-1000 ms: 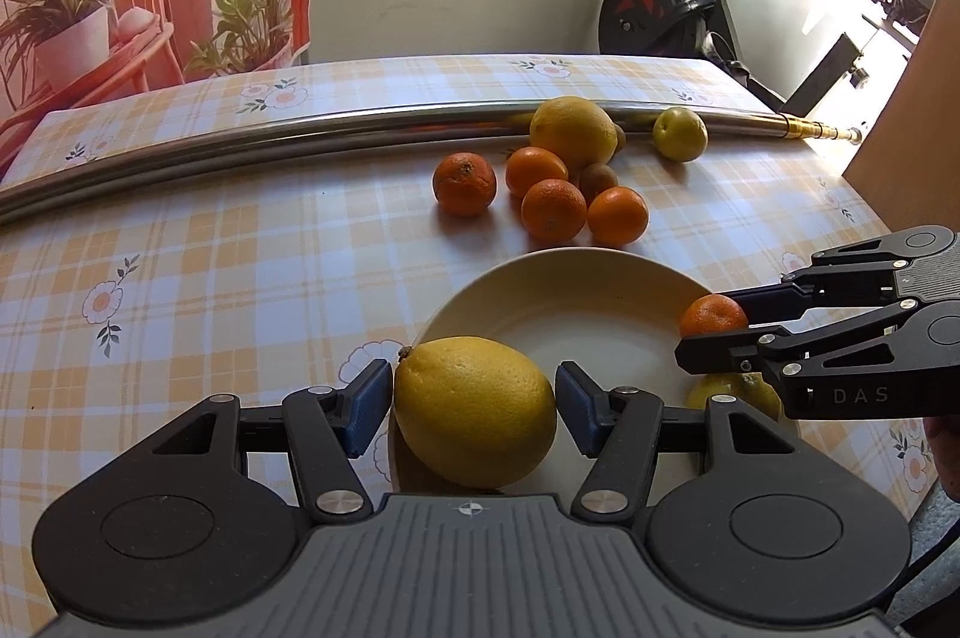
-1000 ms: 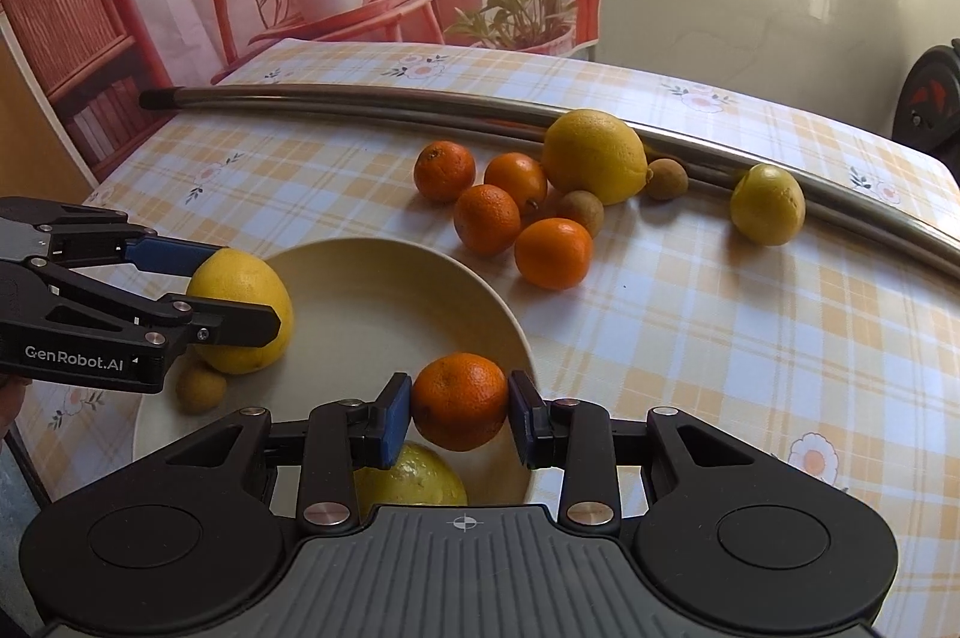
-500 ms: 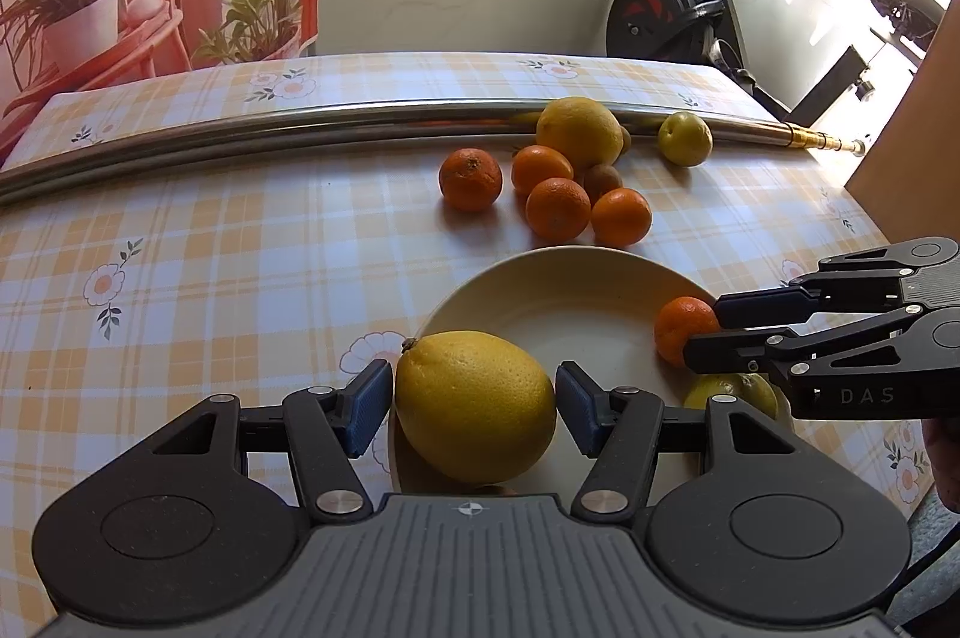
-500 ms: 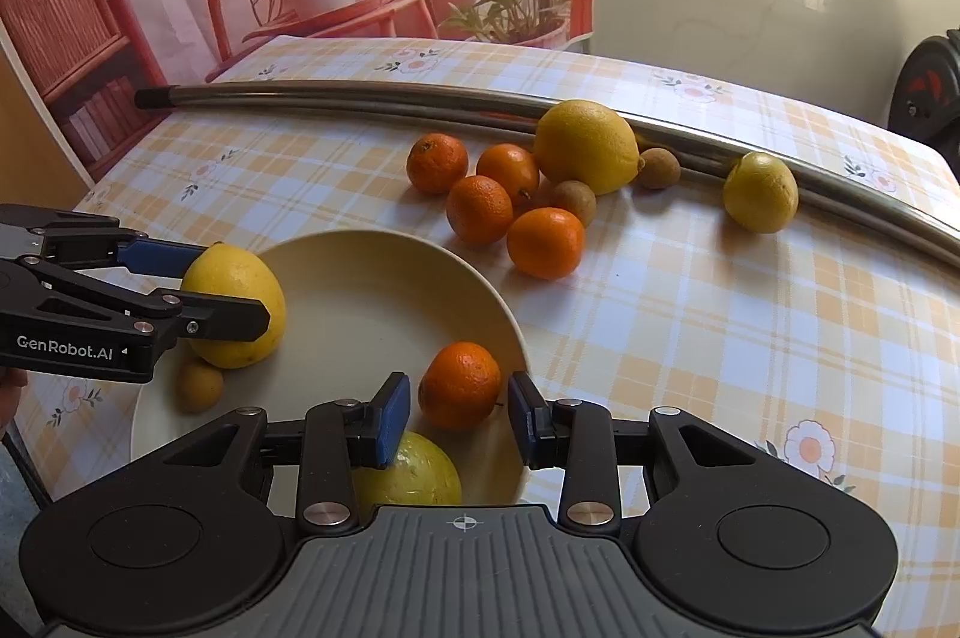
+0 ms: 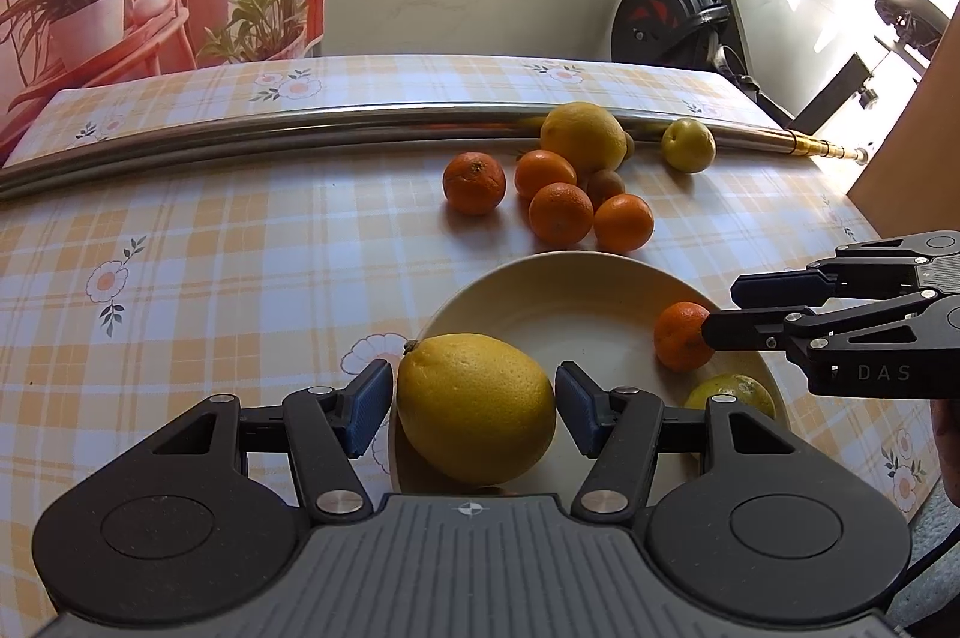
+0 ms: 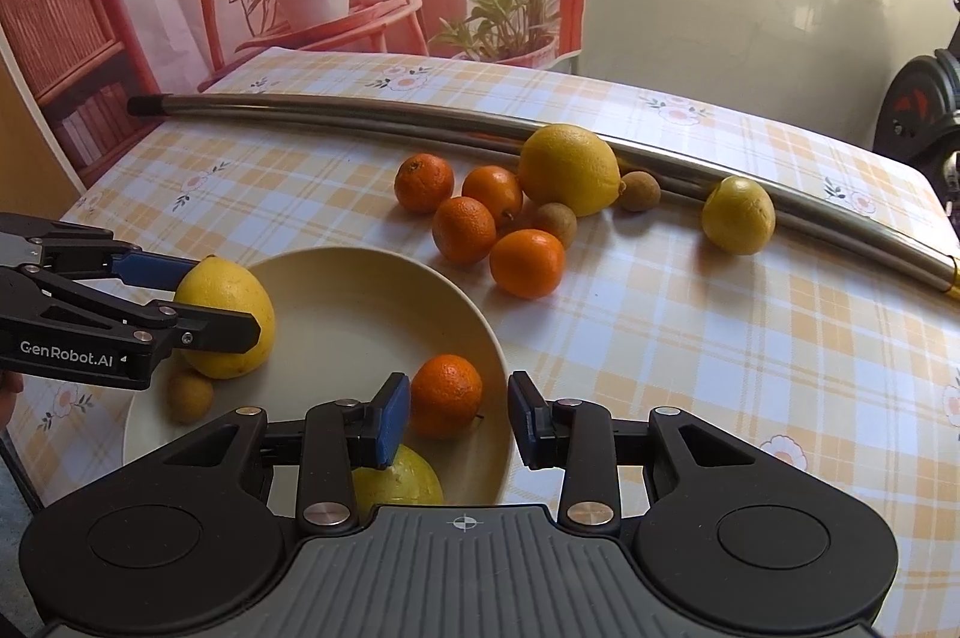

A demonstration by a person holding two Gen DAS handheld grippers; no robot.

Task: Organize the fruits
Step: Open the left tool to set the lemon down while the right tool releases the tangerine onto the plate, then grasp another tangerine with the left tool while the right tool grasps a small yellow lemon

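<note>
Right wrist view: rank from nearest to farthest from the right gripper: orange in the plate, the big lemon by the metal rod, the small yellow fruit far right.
1. Orange: between the right gripper fingers, in the plate.
2. Big lemon: past the plate, against the metal rod.
3. Small yellow fruit: far right, by the rod. Close to the lemon's range, but looks slightly farther.

The table's (image 5: 210,248) left half lies bare, free for passage. Toward the far right corner, loose oranges (image 5: 561,213) and lemons (image 6: 569,170) crowd against the metal pole (image 5: 270,128) spanning the far edge.
</note>
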